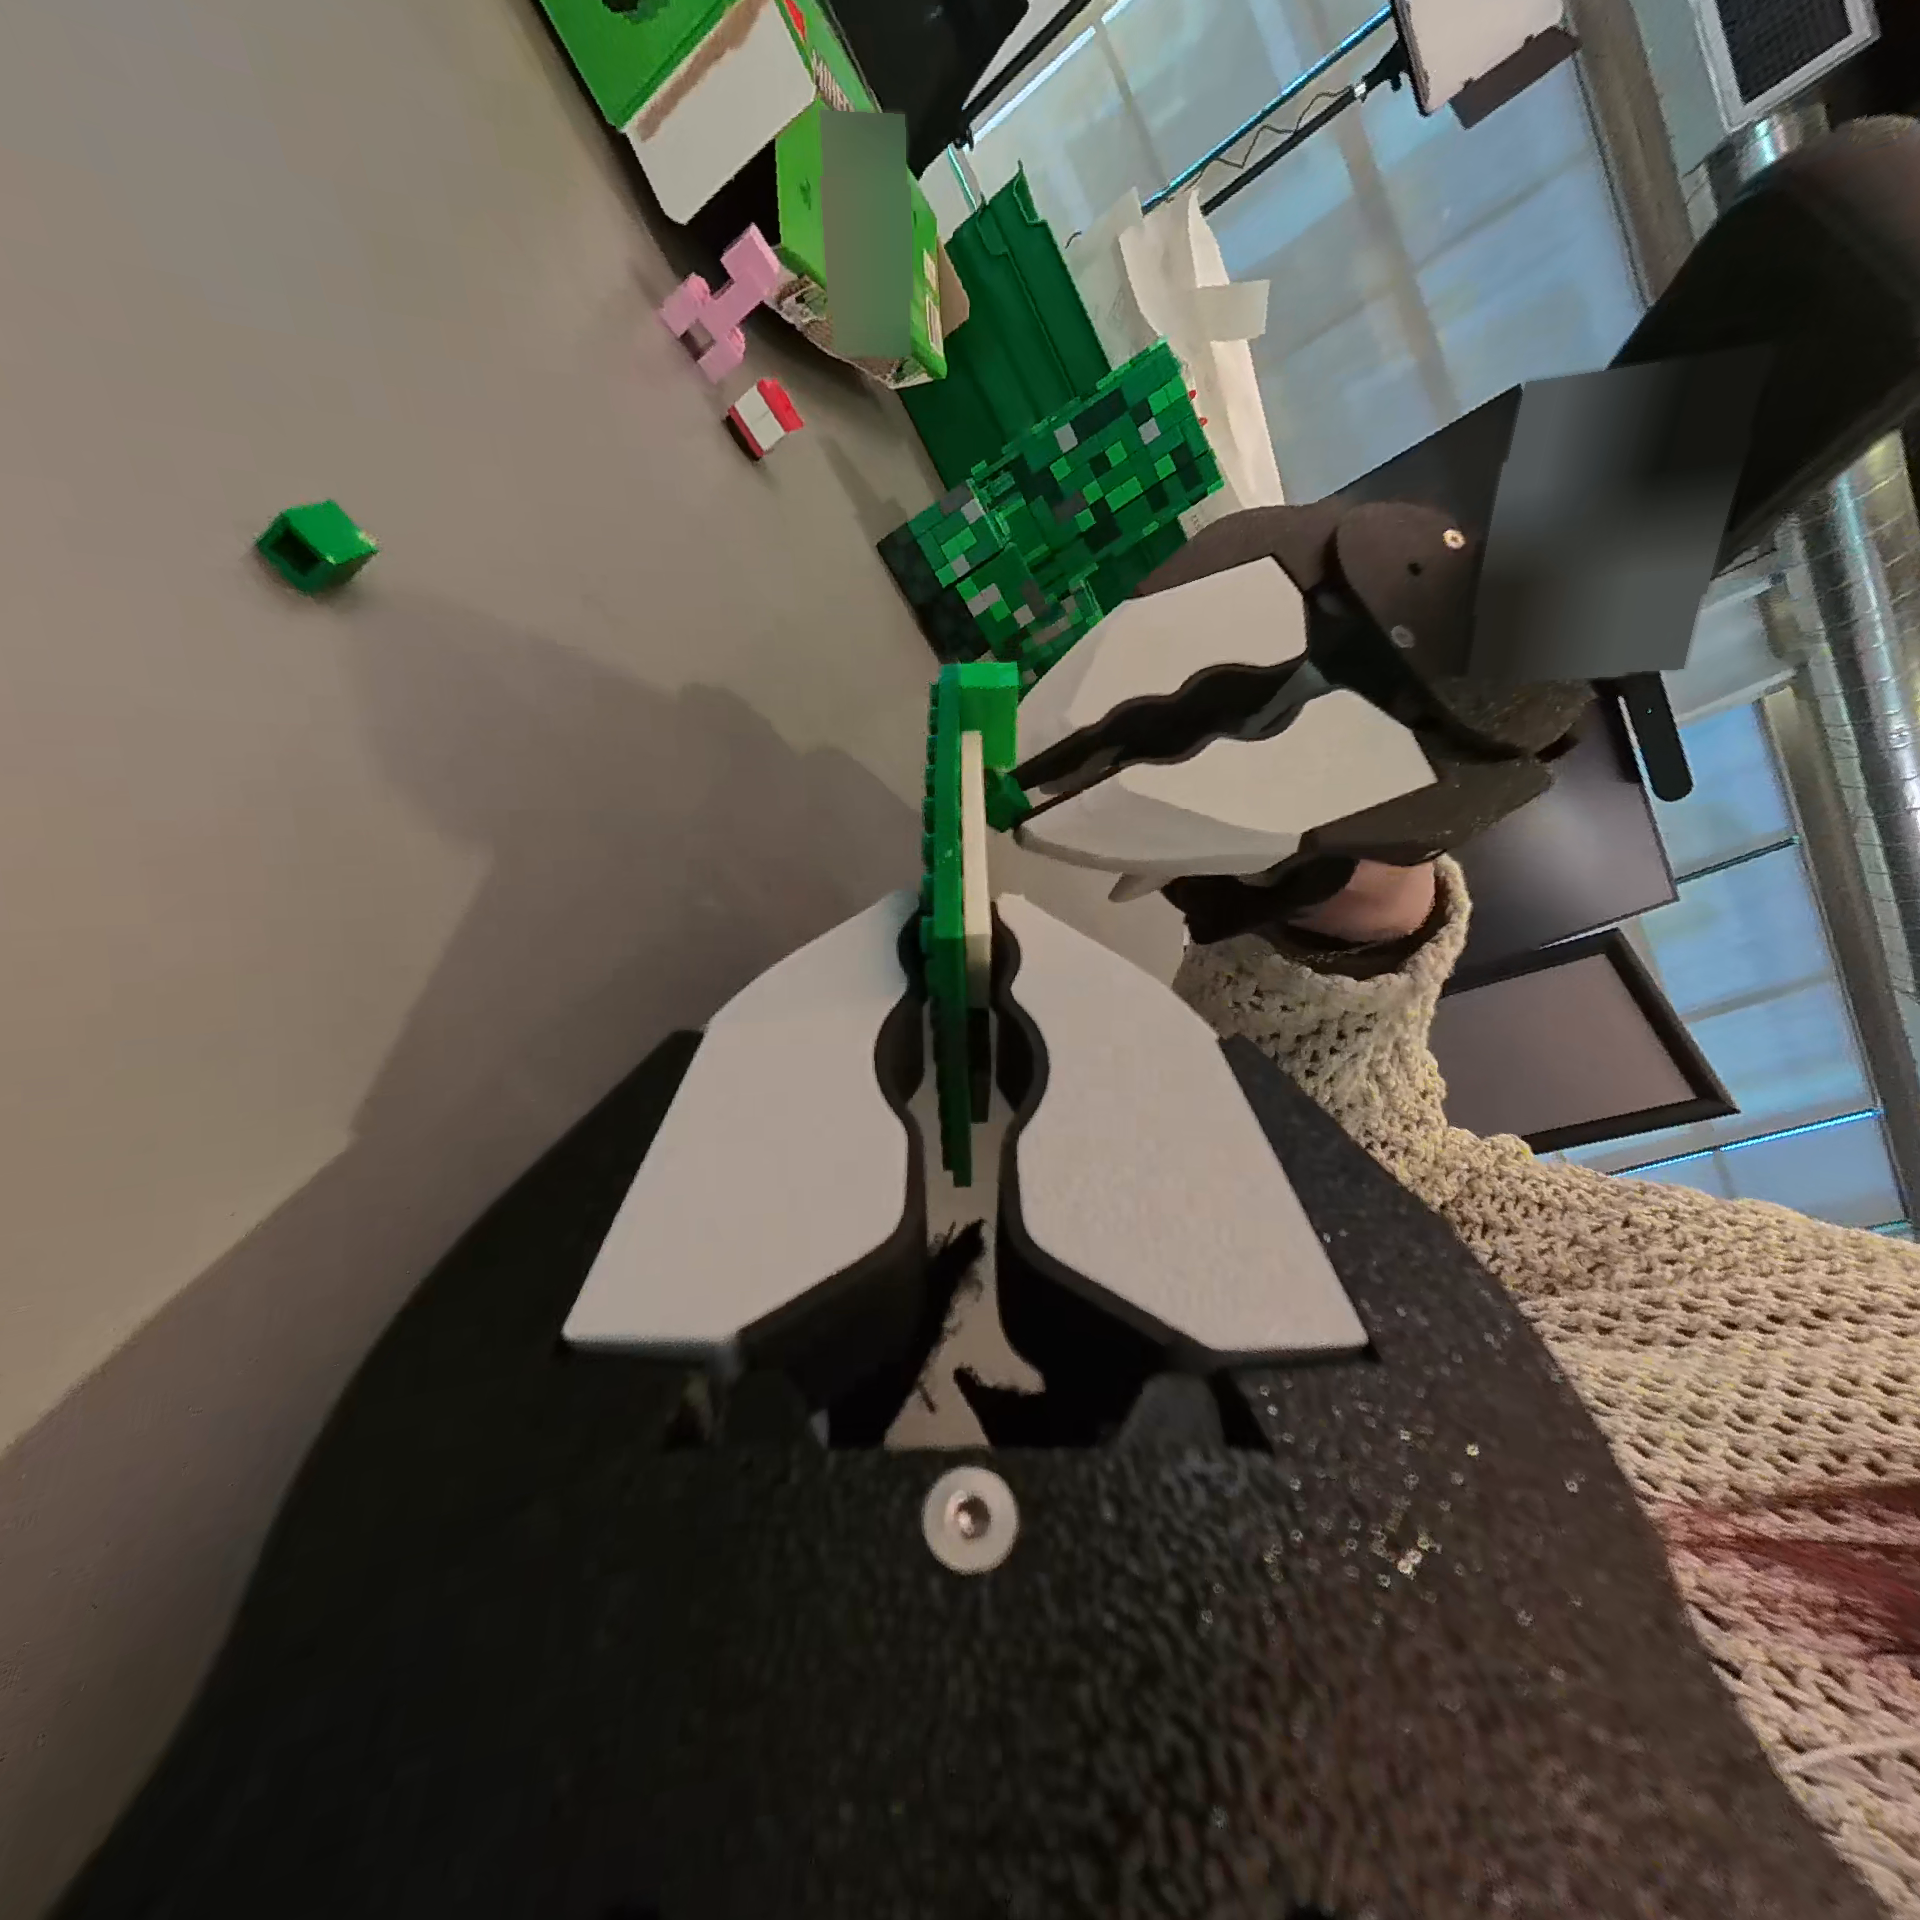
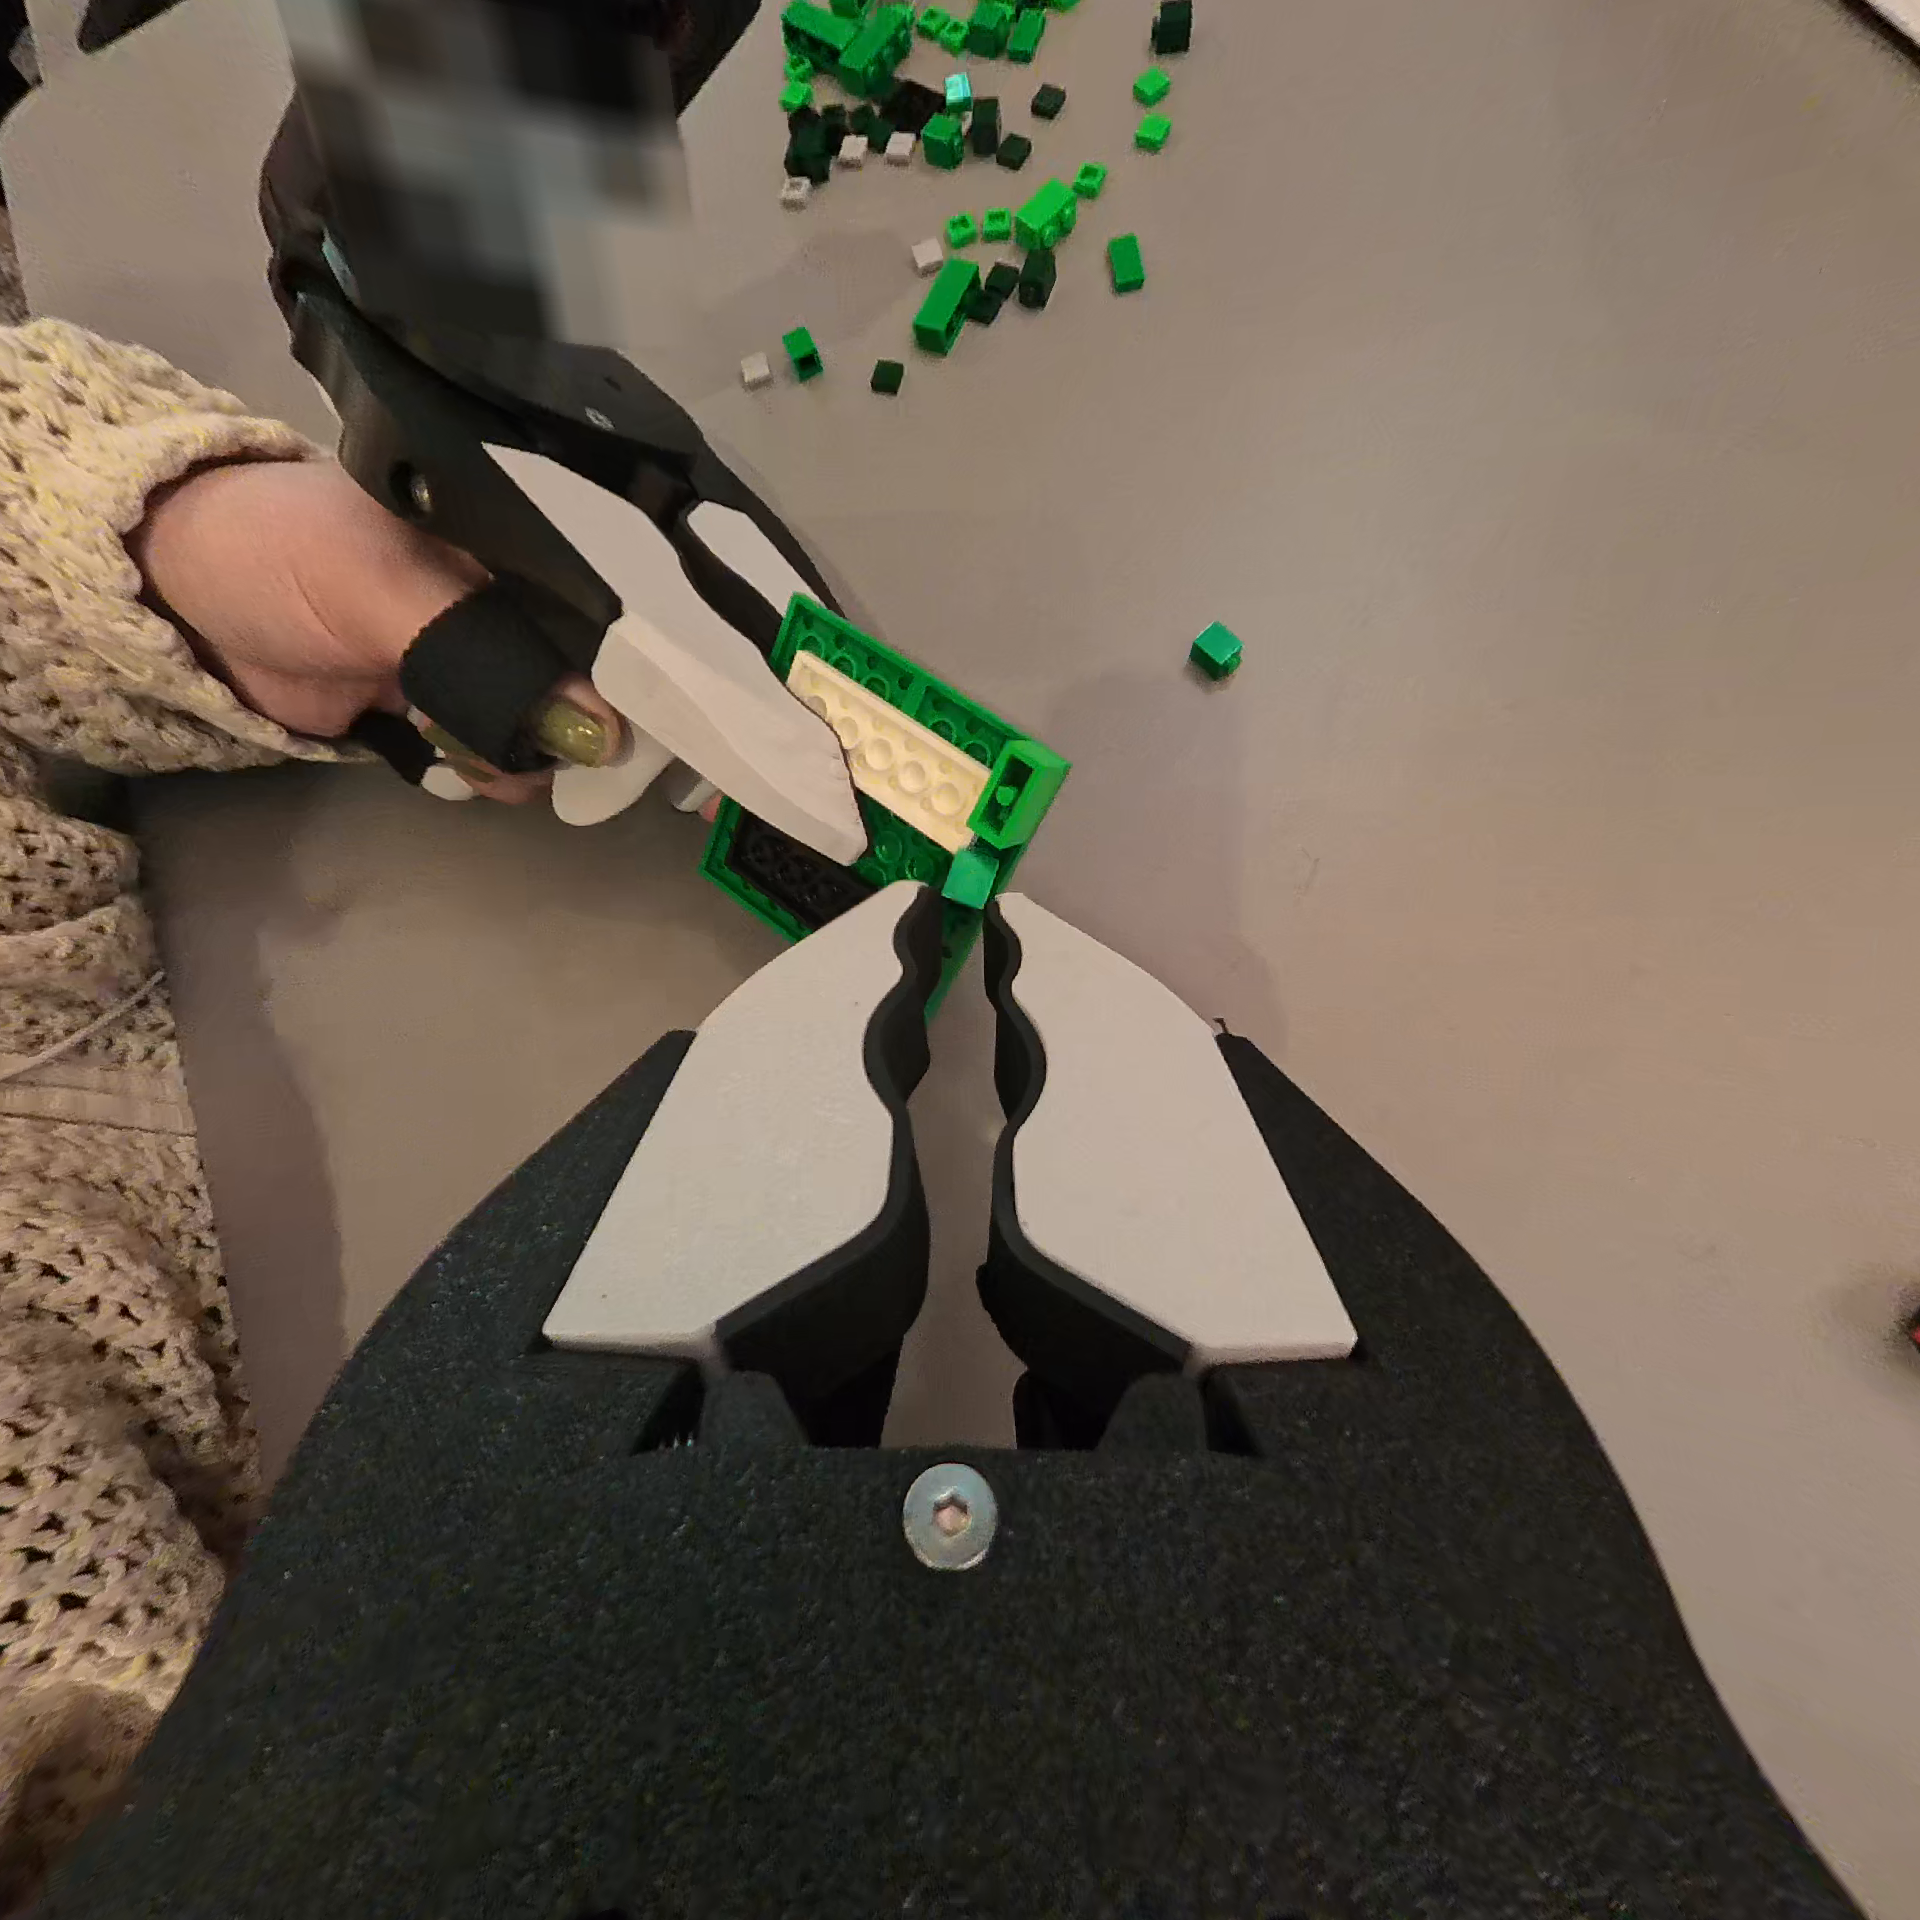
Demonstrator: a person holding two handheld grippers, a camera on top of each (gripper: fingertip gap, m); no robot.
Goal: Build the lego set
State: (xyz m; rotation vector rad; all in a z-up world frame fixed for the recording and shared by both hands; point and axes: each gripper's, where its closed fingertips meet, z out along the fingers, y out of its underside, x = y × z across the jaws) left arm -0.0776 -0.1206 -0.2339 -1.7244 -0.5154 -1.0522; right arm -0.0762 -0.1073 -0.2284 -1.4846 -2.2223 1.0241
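Note:
My left gripper (image 1: 956,914) is shut on a green plate assembly (image 1: 945,790), held edge-on above the grey table. A white plate (image 2: 894,748) and a green brick (image 2: 1023,795) sit on the green plate (image 2: 904,681), and a black piece shows at its lower corner. My right gripper (image 2: 954,902) is shut on a small green brick (image 2: 971,876), which it holds against the plate's near edge beside the white plate. In the left wrist view the right gripper (image 1: 1016,805) comes in from the right onto the plate's face. The left gripper (image 2: 831,810) reaches in from the upper left.
Several loose green, dark and grey bricks (image 2: 935,156) lie on the table beyond the plate, with one green brick (image 2: 1216,649) alone. A green pixel-patterned build (image 1: 1081,499), a pink build (image 1: 722,301), a red-and-white piece (image 1: 764,416), a lone green brick (image 1: 317,545) and green boxes (image 1: 862,239) stand farther off. My left and right fingertips are right by each other.

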